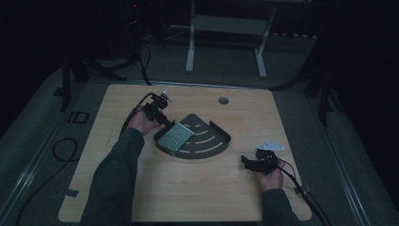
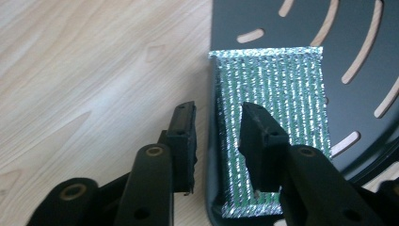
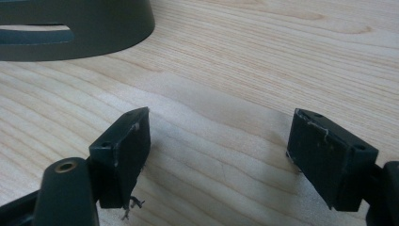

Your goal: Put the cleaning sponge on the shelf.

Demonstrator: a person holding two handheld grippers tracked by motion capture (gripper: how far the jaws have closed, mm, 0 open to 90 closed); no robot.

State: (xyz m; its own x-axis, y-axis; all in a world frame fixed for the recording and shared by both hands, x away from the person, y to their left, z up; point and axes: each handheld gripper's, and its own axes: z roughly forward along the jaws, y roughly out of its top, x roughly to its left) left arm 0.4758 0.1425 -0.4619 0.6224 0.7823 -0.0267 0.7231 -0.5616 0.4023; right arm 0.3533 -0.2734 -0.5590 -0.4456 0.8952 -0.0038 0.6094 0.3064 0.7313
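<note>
A dark fan-shaped tray (image 1: pixel 212 142) with curved slots lies at the table's middle. A silvery green ribbed pad (image 1: pixel 175 137) rests in its left part, against the tray's straight wall. My left gripper (image 1: pixel 163 120) reaches in from the upper left. In the left gripper view its jaws (image 2: pixel 217 112) stand narrowly open astride that wall: one outside over the wood, the other over the pad (image 2: pixel 282 89) inside the tray (image 2: pixel 362 37). My right gripper (image 1: pixel 245 161) rests near the front right of the table, wide open (image 3: pixel 221 115) with only bare wood between its jaws; the tray's rim (image 3: pixel 94 28) lies ahead of it.
A round cable hole (image 1: pixel 223 100) sits near the table's far edge. White stand legs (image 1: pixel 190 52) rise behind the table. Cables (image 1: pixel 63 150) lie on the floor at the left. Bare wood surrounds the tray.
</note>
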